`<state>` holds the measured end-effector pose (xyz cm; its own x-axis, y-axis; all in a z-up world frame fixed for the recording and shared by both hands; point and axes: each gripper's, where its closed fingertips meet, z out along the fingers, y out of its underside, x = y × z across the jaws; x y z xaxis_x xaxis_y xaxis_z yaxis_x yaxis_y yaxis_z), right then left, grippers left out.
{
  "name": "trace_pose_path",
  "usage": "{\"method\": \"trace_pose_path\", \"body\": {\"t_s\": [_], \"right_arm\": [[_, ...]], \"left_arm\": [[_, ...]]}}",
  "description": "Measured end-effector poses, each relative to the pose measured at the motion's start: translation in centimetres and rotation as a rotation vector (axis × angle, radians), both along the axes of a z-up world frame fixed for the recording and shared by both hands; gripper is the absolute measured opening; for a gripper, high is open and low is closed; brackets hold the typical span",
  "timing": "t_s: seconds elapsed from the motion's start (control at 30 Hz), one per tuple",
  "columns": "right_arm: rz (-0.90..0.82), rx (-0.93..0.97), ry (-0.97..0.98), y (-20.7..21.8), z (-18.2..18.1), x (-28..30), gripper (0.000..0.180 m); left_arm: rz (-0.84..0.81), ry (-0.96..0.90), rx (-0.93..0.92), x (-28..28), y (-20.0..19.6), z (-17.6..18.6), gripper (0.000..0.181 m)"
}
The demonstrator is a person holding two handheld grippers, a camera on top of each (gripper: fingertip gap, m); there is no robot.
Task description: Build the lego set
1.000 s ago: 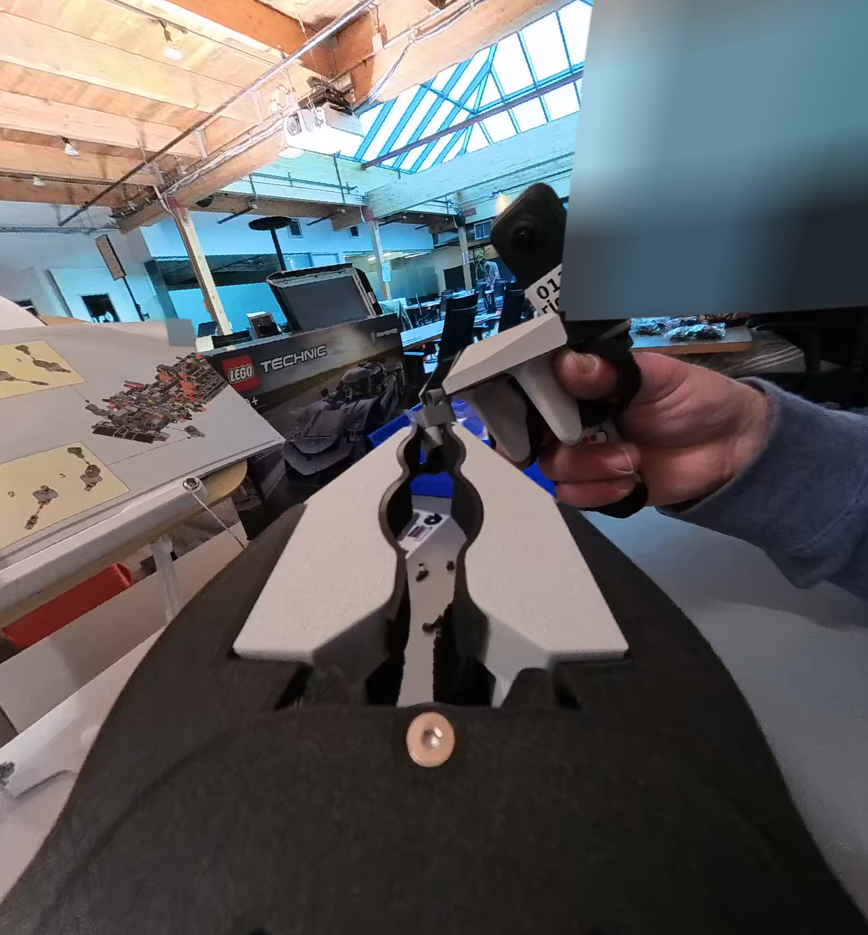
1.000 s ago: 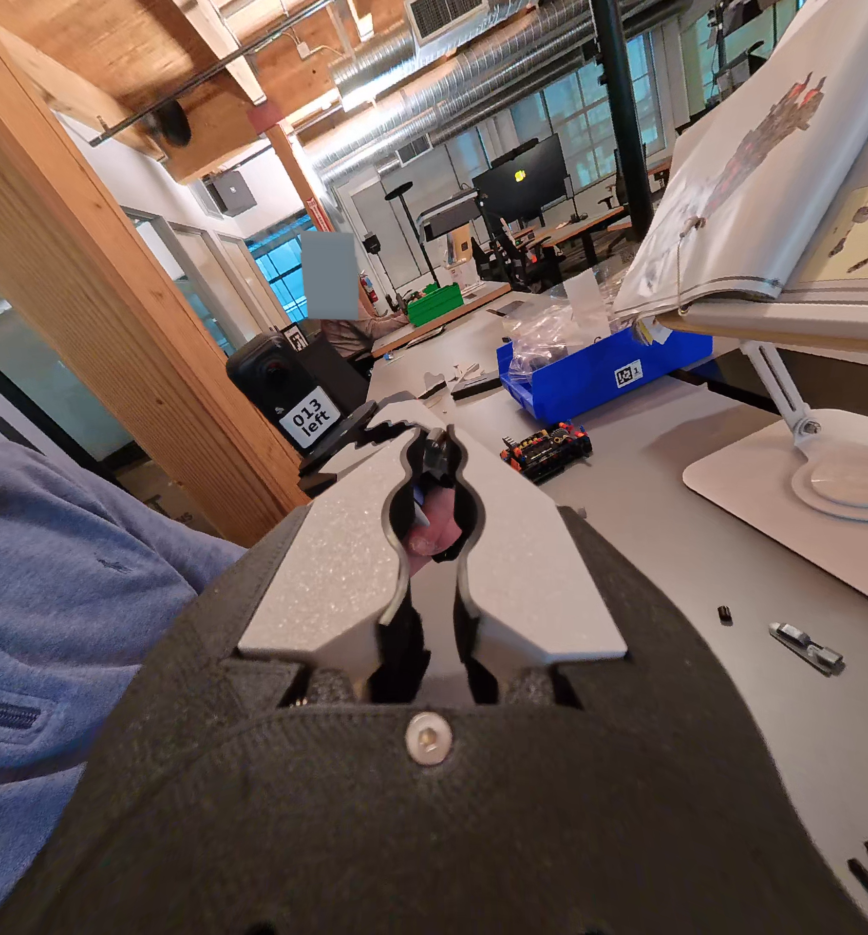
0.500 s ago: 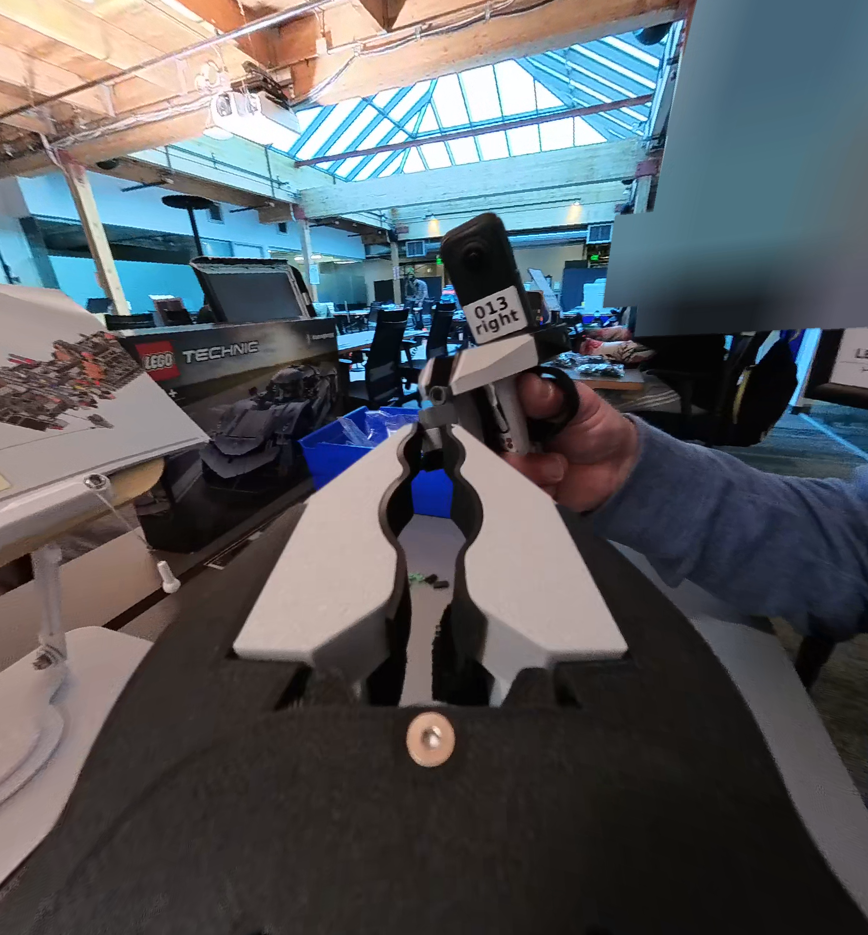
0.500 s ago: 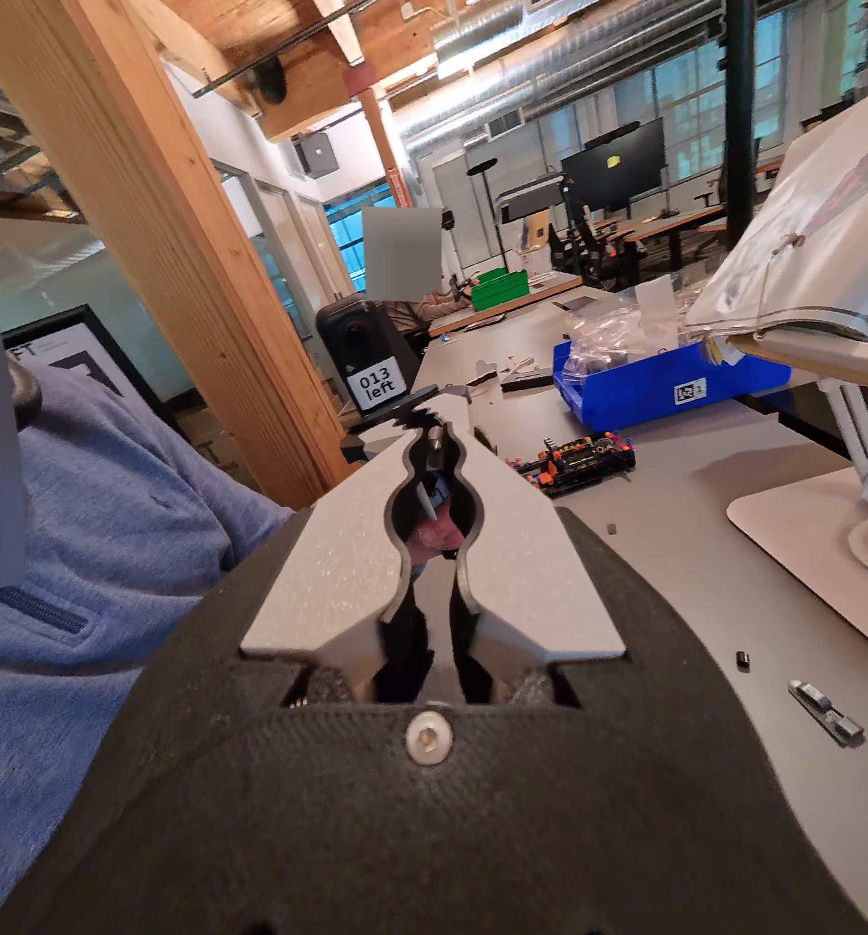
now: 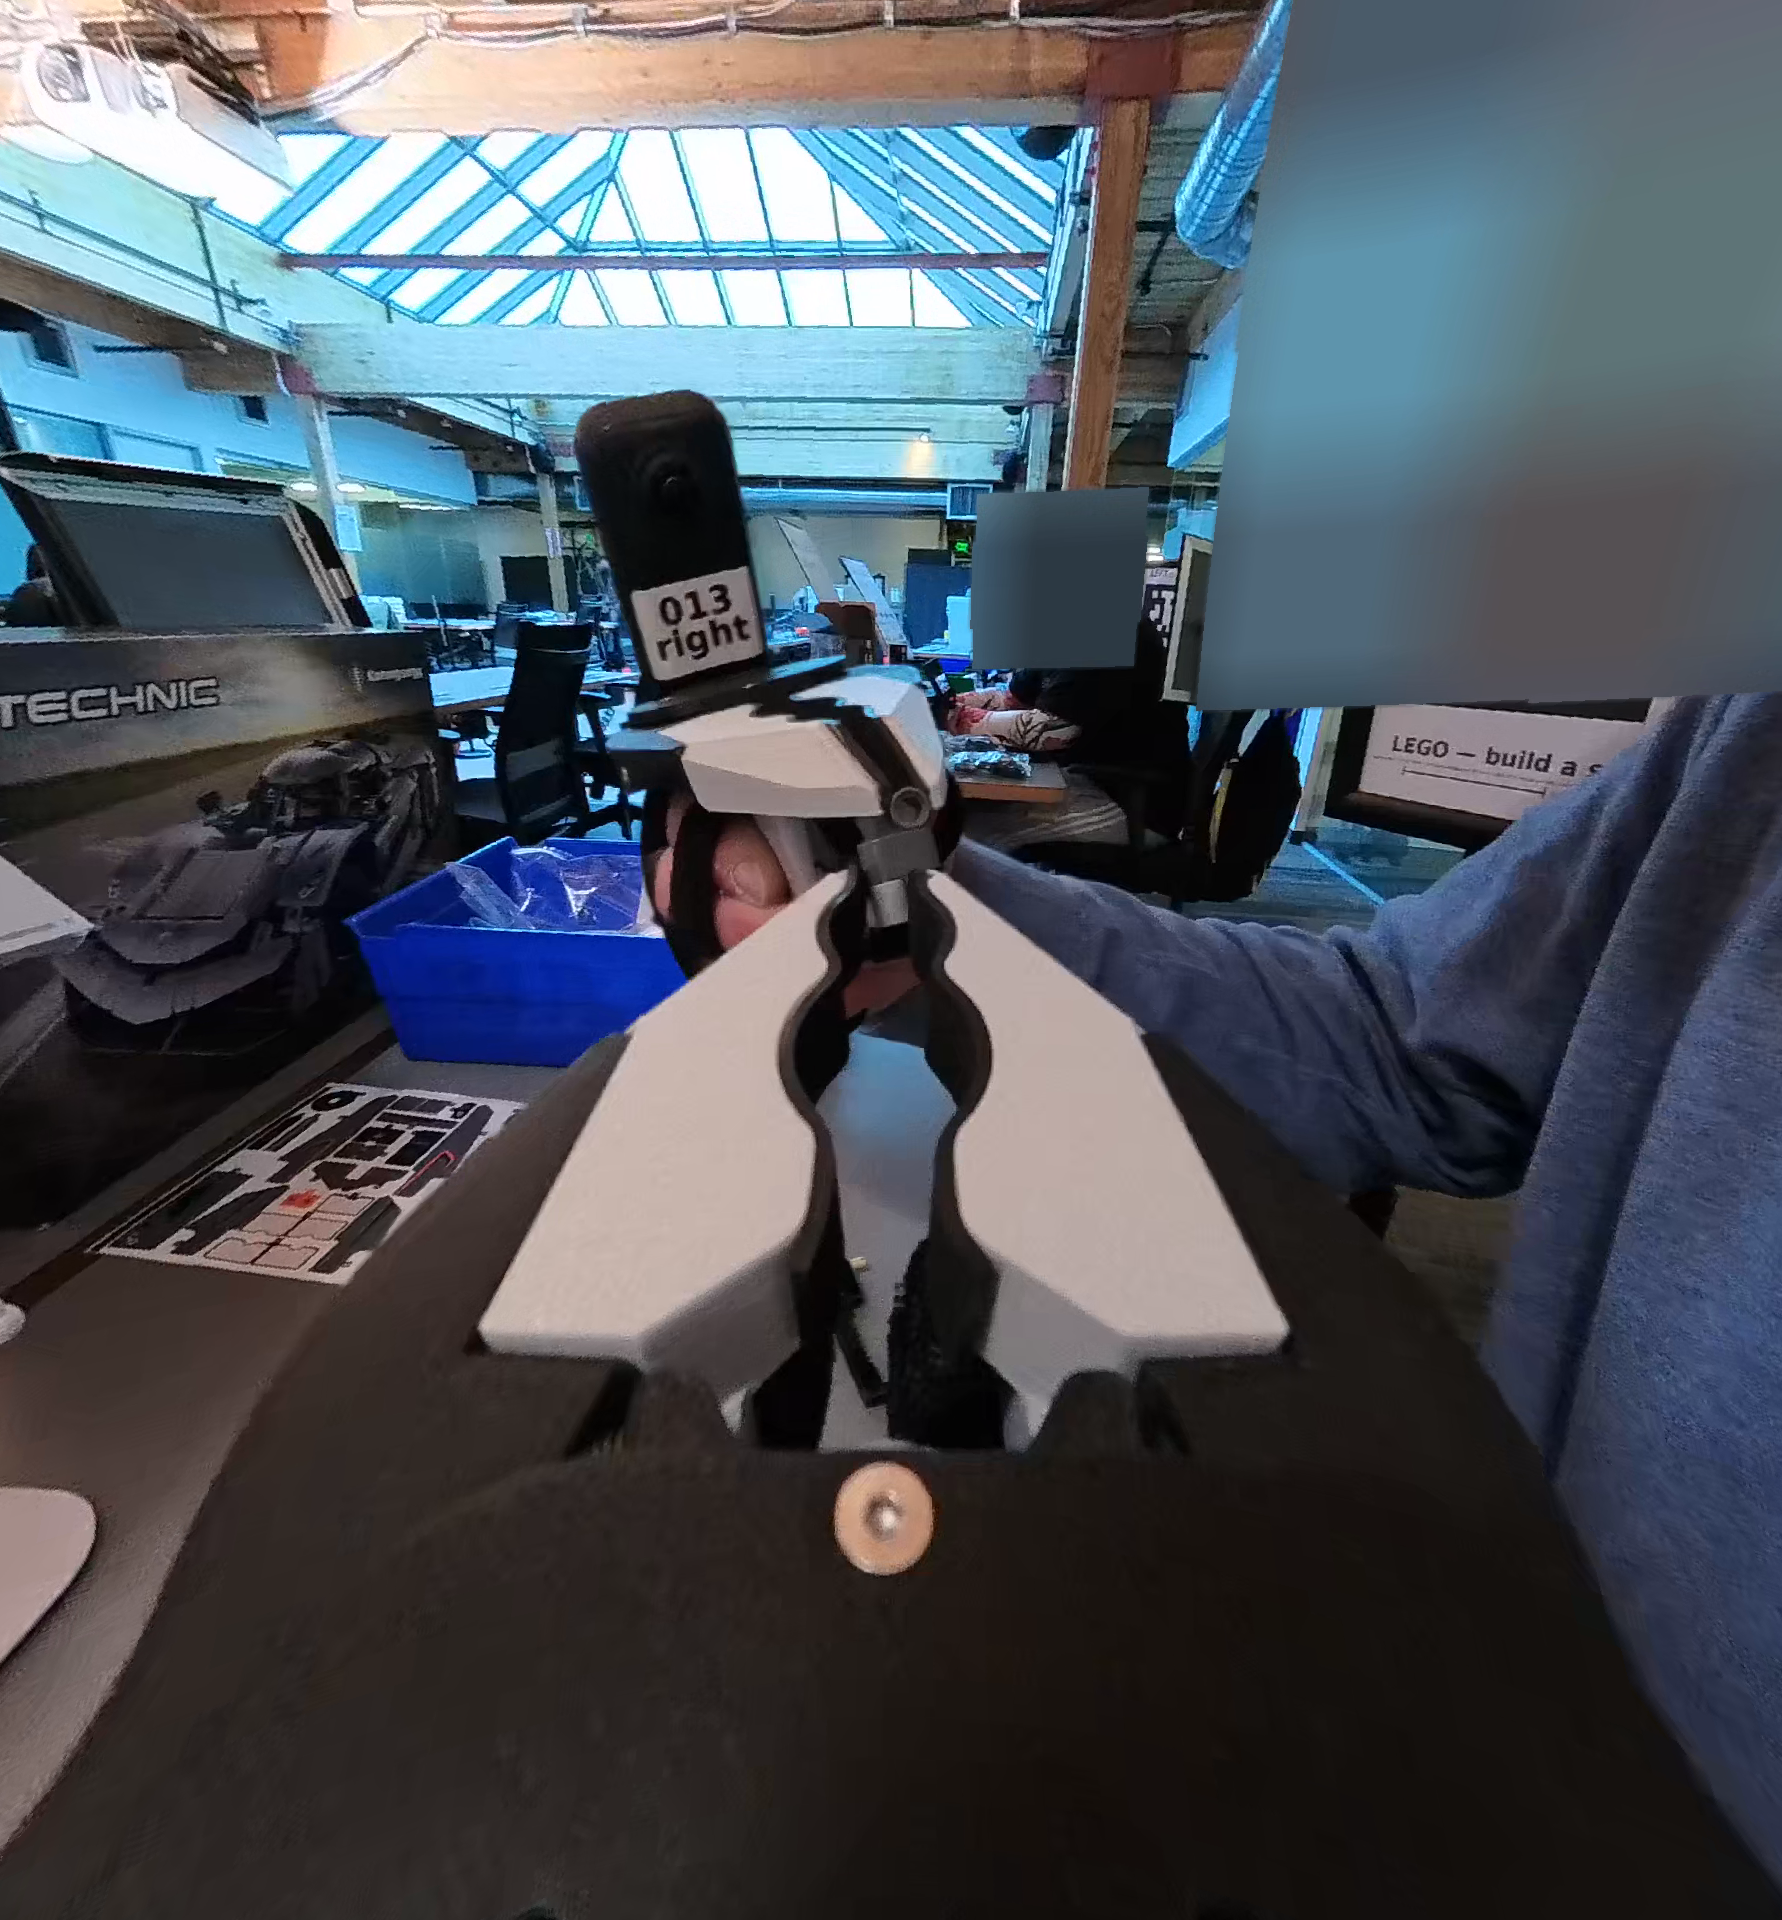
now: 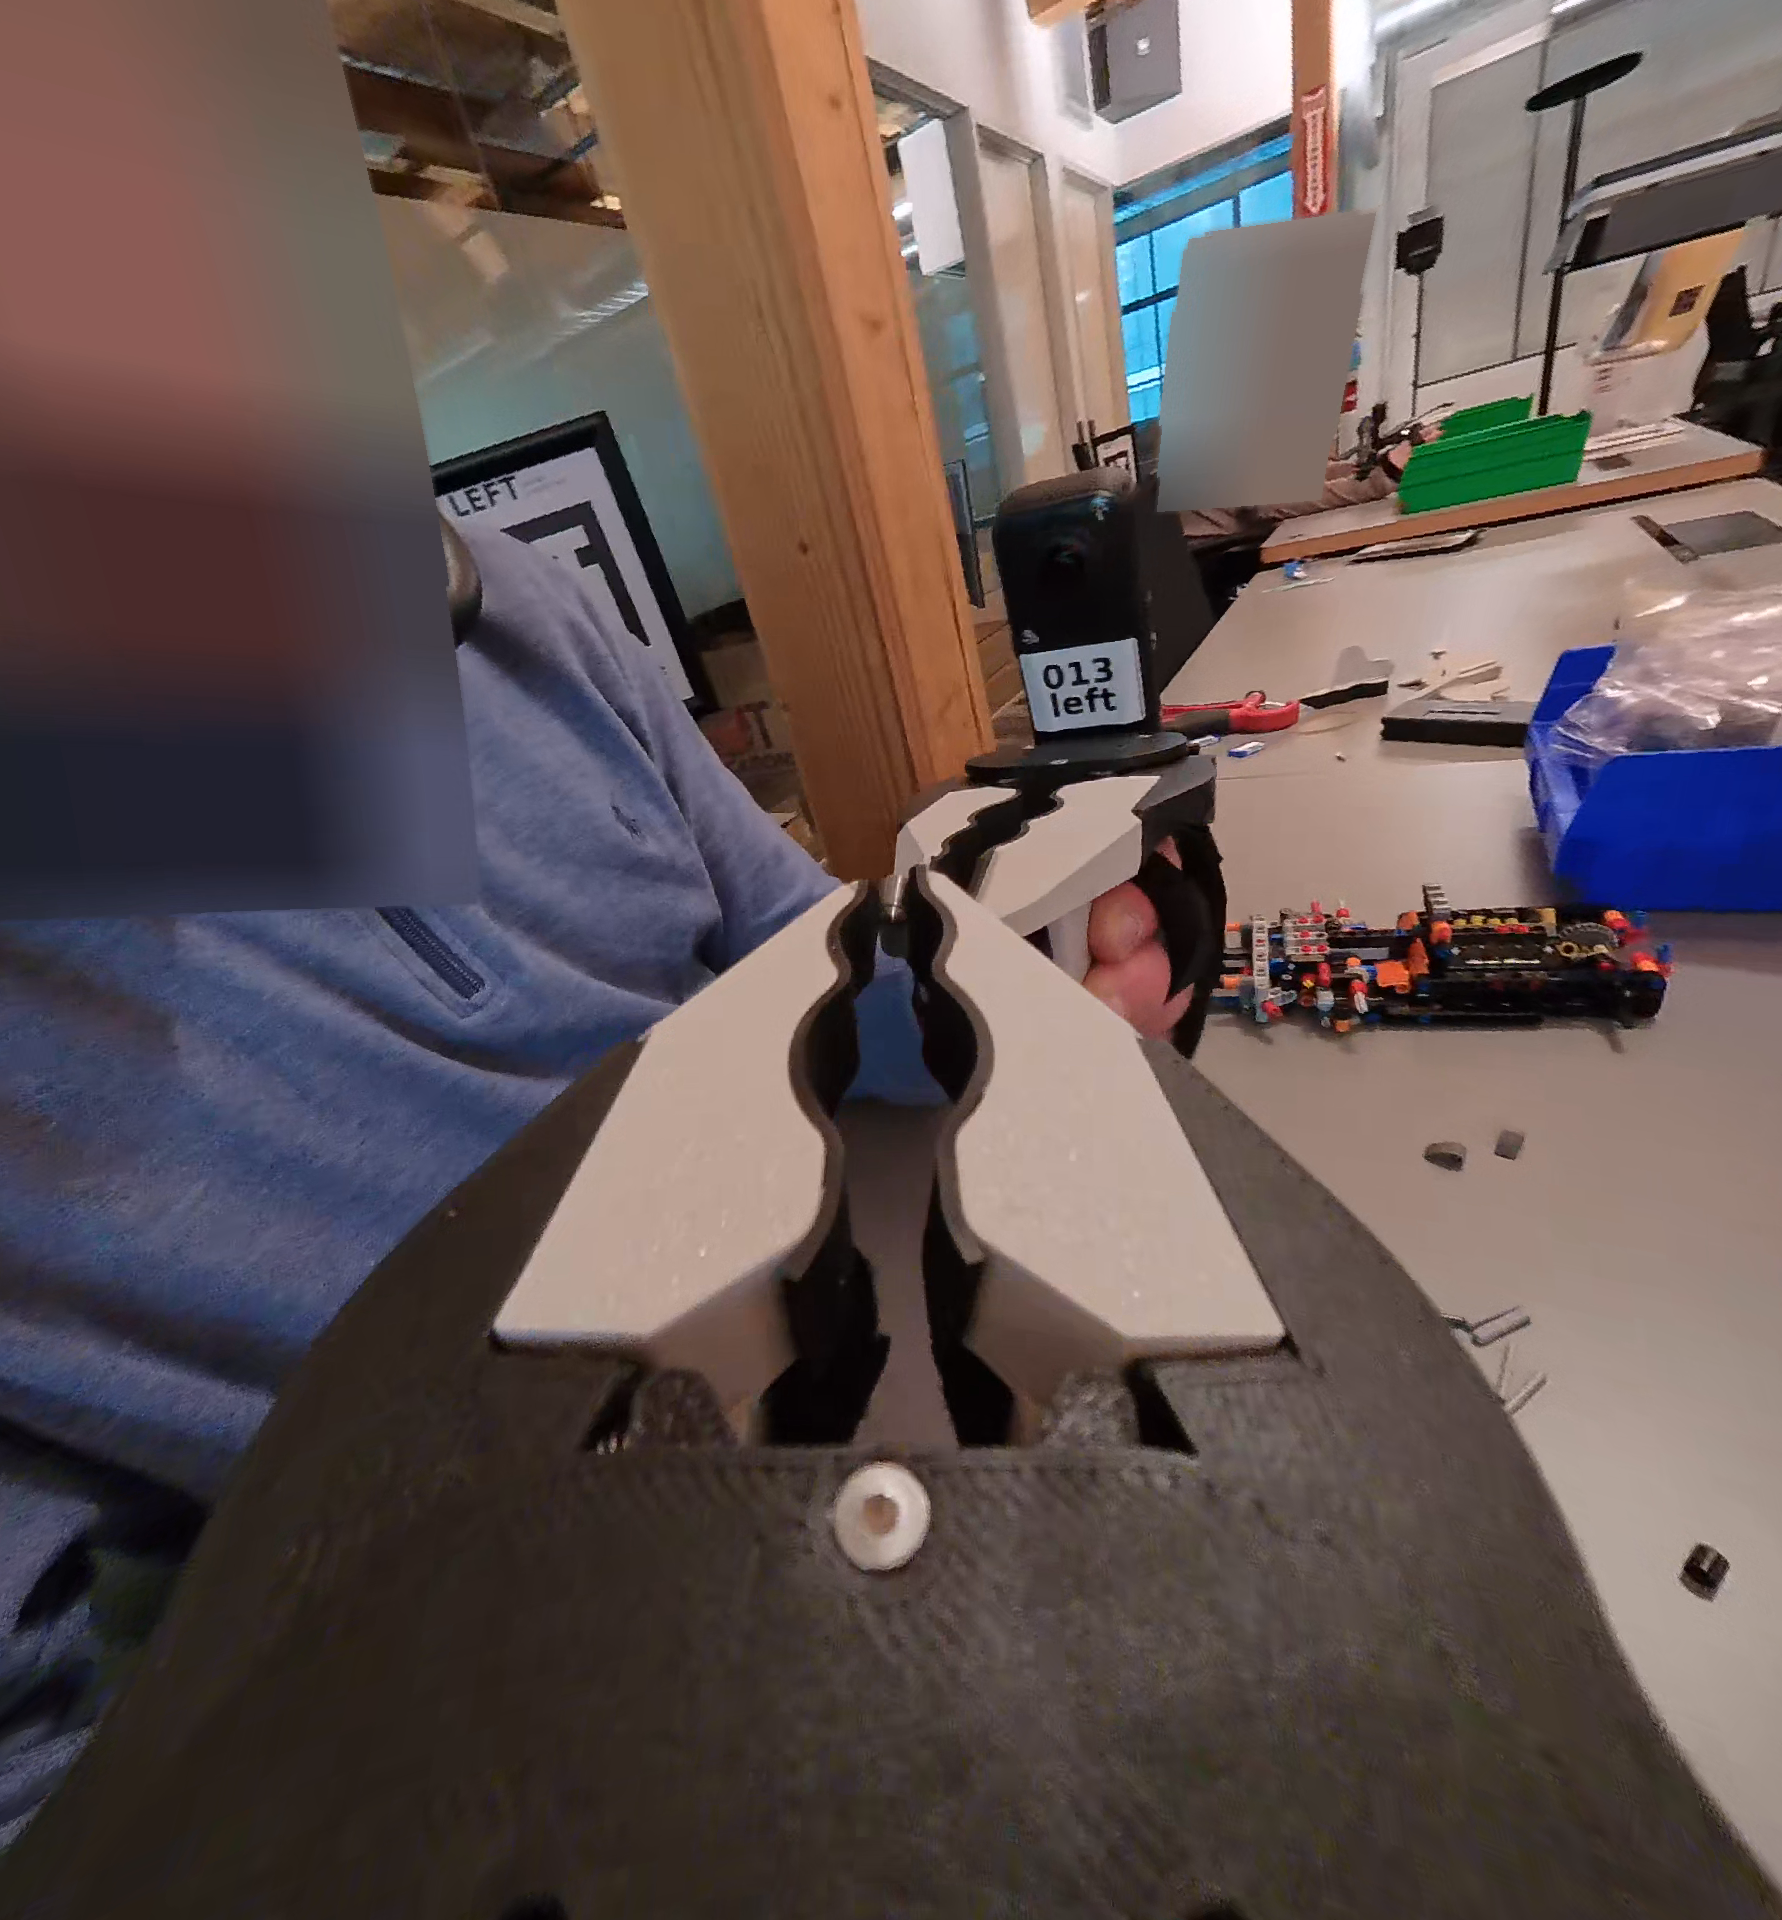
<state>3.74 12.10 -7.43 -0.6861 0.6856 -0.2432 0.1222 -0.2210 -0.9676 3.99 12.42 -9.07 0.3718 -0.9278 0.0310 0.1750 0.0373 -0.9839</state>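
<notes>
Two grippers meet tip to tip in mid-air above the bench (image 6: 1489,1299). Left gripper (image 5: 889,899) has its tips pinched on a small grey lego connector (image 5: 892,868); the same piece shows in the right wrist view as a small grey pin (image 6: 892,914) clamped at the tips of the right gripper (image 6: 892,909), so both appear to grip one small part between them. Each gripper's tips are nearly together, with only the part in the gap. Right hand (image 5: 752,883) wraps the right gripper's handle, far side of the left wrist view; left hand (image 6: 1126,945) does the same in the other view. Partly built lego assembly (image 6: 1438,966), black with orange and red bits, lies on the bench to the right, well apart from the grippers. Blue bin (image 6: 1697,810) with clear bags sits far right of it. A few small dark loose pieces (image 6: 1474,1151) lie on the bench nearer. Sticker sheet (image 5: 315,1174) lies flat on the left, just in front of the lego box (image 5: 180,852).
</notes>
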Motion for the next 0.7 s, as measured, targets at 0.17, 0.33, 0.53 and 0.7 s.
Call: {"method": "trace_pose_path", "body": {"t_s": [0.17,0.33,0.53,0.7], "right_arm": [[0.022,-0.057,0.011,0.4,0.0,-0.1,0.004],[-0.266,-0.132,0.104,5.0,1.0,0.0,0.024],[-0.482,-0.035,-0.076,3.6,-1.7,-1.1,0.029],[-0.605,-0.029,-0.082,3.8,-1.8,-1.6,0.023]], "left_arm": [[0.052,0.009,0.023,-0.2,0.4,0.0,0.006],[0.374,0.144,0.131,-2.0,2.6,-0.2,0.005],[0.674,0.440,0.330,-1.9,3.7,-1.3,0.005],[0.763,0.518,0.421,-1.8,3.6,-0.9,0.004]]}}
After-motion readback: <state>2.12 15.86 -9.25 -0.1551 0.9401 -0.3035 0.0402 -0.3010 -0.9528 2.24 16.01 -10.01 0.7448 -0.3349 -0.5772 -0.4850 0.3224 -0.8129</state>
